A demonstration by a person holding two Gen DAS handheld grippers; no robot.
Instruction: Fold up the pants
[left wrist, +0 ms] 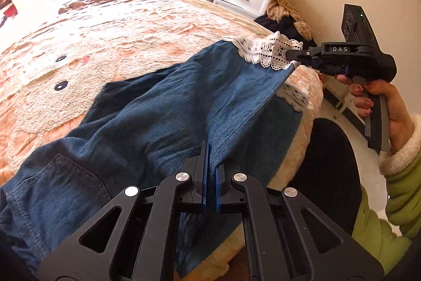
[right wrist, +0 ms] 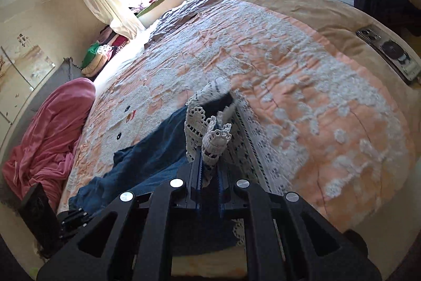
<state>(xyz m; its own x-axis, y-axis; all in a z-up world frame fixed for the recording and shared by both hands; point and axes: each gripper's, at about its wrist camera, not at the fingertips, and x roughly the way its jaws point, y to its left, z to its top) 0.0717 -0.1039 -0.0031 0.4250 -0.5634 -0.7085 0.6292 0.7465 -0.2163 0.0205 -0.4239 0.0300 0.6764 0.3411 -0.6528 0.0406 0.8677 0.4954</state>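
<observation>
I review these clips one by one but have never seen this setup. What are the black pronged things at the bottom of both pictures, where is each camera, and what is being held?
Each picture comes from a fisheye camera mounted on a hand-held black two-finger gripper, looking along its fingers. No robot: a person in a green sleeve with fleece cuff holds both.

The left-wrist view shows the left gripper shut on the blue denim pants, near the crotch seam. It also shows the right gripper from outside, pinching the white lace cuff of a leg.

The right-wrist view shows that same lace between its own fingers. The pants lie on a bed with a peach and white fleecy blanket.
</observation>
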